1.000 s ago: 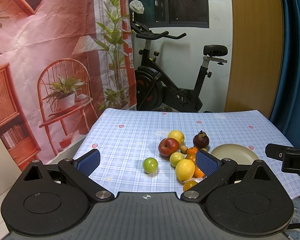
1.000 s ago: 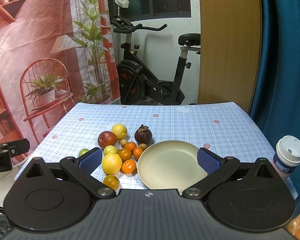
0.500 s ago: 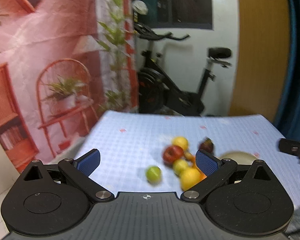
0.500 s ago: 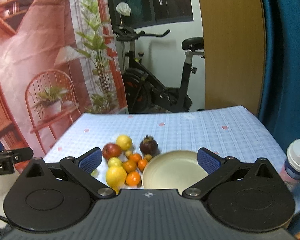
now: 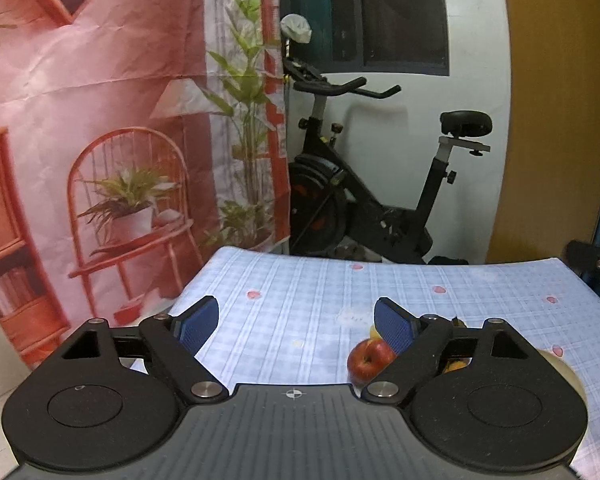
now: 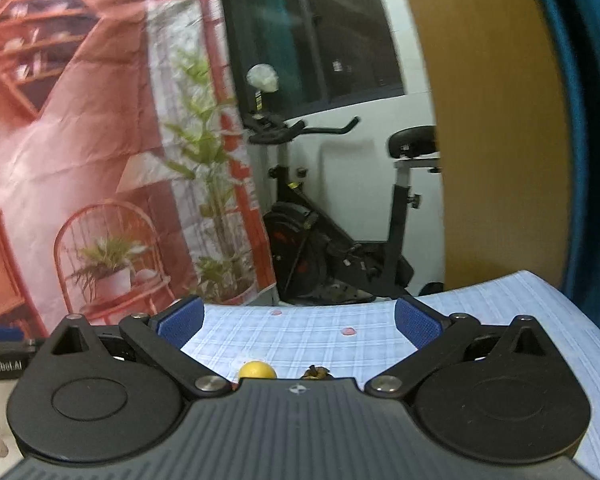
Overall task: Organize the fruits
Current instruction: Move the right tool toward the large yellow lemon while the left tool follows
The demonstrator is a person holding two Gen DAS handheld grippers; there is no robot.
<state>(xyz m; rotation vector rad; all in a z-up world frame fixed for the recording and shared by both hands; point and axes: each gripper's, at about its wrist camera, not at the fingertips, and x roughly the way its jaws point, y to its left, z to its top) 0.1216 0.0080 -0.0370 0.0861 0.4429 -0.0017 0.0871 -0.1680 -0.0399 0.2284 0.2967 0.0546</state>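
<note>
My left gripper (image 5: 296, 326) is open and empty above the near part of the blue checked tablecloth (image 5: 308, 304). A red apple (image 5: 370, 358) lies just under its right finger, with a yellow fruit behind it and orange fruit mostly hidden. The cream plate's rim (image 5: 564, 368) shows at the right. My right gripper (image 6: 298, 320) is open and empty, tilted up. Below it only the top of a yellow lemon (image 6: 257, 370) and the mangosteen's stem (image 6: 317, 372) show over the gripper body.
A black exercise bike (image 5: 380, 200) stands behind the table beside a printed backdrop (image 5: 100, 120). A wooden panel (image 5: 552, 120) and blue curtain are at the right. The other gripper's tip (image 5: 592, 260) shows at the right edge.
Both grippers have moved forward and tilted upward, so most of the fruit and the plate have slid below the gripper bodies. Both stay open.
</note>
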